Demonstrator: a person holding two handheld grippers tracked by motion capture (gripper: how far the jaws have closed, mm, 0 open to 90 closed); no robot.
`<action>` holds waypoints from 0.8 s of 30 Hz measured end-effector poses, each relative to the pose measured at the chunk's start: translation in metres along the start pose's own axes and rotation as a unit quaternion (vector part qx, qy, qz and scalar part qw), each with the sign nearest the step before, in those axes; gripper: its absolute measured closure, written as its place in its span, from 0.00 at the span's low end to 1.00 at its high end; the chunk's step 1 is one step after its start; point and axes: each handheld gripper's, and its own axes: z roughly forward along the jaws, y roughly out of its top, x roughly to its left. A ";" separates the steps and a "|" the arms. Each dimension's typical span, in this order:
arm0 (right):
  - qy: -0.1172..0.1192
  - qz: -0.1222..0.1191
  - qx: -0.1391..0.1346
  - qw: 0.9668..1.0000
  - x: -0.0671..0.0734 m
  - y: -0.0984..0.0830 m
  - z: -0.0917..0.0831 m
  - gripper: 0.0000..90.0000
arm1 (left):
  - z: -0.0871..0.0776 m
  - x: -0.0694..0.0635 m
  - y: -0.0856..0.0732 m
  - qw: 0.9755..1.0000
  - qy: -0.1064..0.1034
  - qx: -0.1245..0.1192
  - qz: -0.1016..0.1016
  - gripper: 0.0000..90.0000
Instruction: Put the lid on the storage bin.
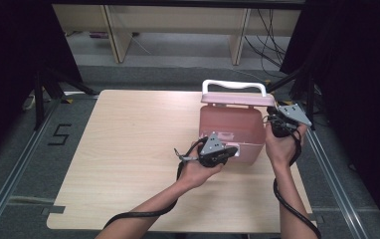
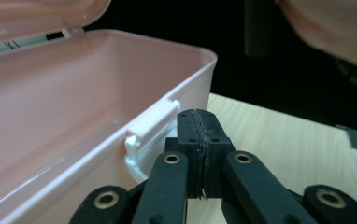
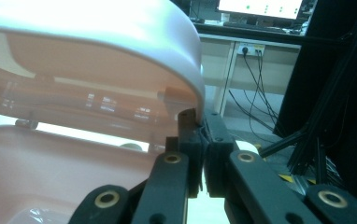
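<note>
A pink plastic box (image 1: pixel 230 132) stands on the wooden table (image 1: pixel 128 149) with its lid (image 1: pixel 237 98) raised and a white handle (image 1: pixel 234 84) on top. My right gripper (image 1: pixel 273 121) is at the box's right end. In the right gripper view it (image 3: pixel 199 122) is shut on the rim of the lid (image 3: pixel 97 37), which hangs above the open box (image 3: pixel 27 163). My left gripper (image 1: pixel 229 150) sits at the box's front wall. In the left gripper view it (image 2: pixel 200 122) is shut on nothing, just right of the white latch catch (image 2: pixel 149 133) on the box (image 2: pixel 74 93).
The box sits near the table's right edge (image 1: pixel 305 164). Beyond the table are a grey floor, pale desk legs (image 1: pixel 118 35) and cables (image 1: pixel 272 35). Black stand legs (image 1: pixel 48 84) rise at the left and right. Each gripper trails a black cable (image 1: pixel 287 204).
</note>
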 end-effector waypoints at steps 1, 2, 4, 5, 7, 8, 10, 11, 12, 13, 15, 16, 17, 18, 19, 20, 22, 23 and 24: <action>-0.004 -0.007 -0.002 1.000 -0.001 0.000 0.000 0.99 | -0.003 0.000 0.003 1.000 0.001 -0.001 0.001 0.99; -0.004 -0.003 -0.001 1.000 0.000 -0.001 -0.001 0.99 | -0.005 0.000 0.005 1.000 0.002 -0.005 0.002 0.99; -0.002 0.001 0.003 1.000 0.000 -0.002 -0.002 0.99 | -0.010 0.002 0.010 1.000 0.009 -0.010 0.004 0.99; -0.001 -0.007 0.001 1.000 -0.001 -0.002 -0.002 0.99 | -0.012 0.003 0.011 1.000 0.012 -0.012 0.006 1.00; -0.001 -0.009 -0.002 1.000 -0.001 -0.003 -0.002 0.99 | -0.015 0.007 0.013 1.000 0.019 -0.012 0.002 1.00; -0.002 -0.004 0.000 1.000 0.000 -0.004 -0.003 0.98 | -0.017 0.009 0.013 1.000 0.023 -0.012 0.000 1.00; -0.002 -0.006 0.000 1.000 0.000 -0.005 -0.003 0.98 | -0.020 0.013 0.014 0.999 0.030 -0.012 -0.006 1.00; -0.001 -0.005 0.002 1.000 0.000 -0.006 -0.003 0.98 | -0.021 0.015 0.014 0.999 0.033 -0.014 -0.008 1.00; 0.003 -0.007 -0.002 1.000 -0.001 -0.007 -0.003 0.98 | -0.022 0.017 0.015 0.999 0.036 -0.016 -0.011 1.00; -0.001 -0.012 -0.002 1.000 -0.001 -0.008 -0.004 0.98 | -0.024 0.018 0.015 0.999 0.039 -0.017 -0.013 1.00; 0.001 -0.006 0.002 1.000 0.000 -0.009 -0.004 0.98 | -0.027 0.022 0.016 0.999 0.043 -0.020 -0.015 1.00; 0.002 -0.011 0.000 1.000 -0.001 -0.010 -0.004 0.98 | -0.028 0.024 0.017 0.999 0.045 -0.022 -0.017 1.00; 0.001 -0.008 0.002 1.000 0.000 -0.010 -0.004 0.98 | -0.030 0.025 0.018 0.998 0.047 -0.023 -0.017 1.00; 0.000 -0.004 0.004 1.000 0.000 -0.010 -0.005 0.98 | -0.031 0.027 0.018 0.998 0.048 -0.026 -0.020 1.00; -0.001 0.001 0.007 1.000 0.001 -0.011 -0.006 0.98 | -0.032 0.028 0.019 0.998 0.051 -0.027 -0.022 1.00; 0.000 -0.008 0.002 1.000 0.000 -0.011 -0.005 0.98 | -0.034 0.029 0.020 0.998 0.053 -0.030 -0.023 1.00; 0.001 -0.013 0.000 1.000 -0.001 -0.012 -0.005 0.98 | -0.036 0.032 0.022 0.998 0.055 -0.033 -0.023 1.00; -0.001 -0.002 0.004 1.000 0.001 -0.012 -0.006 0.98 | -0.037 0.033 0.024 0.997 0.057 -0.035 -0.024 1.00; 0.000 -0.002 0.008 1.000 0.001 -0.013 -0.007 0.98 | -0.038 0.034 0.025 0.997 0.058 -0.036 -0.024 1.00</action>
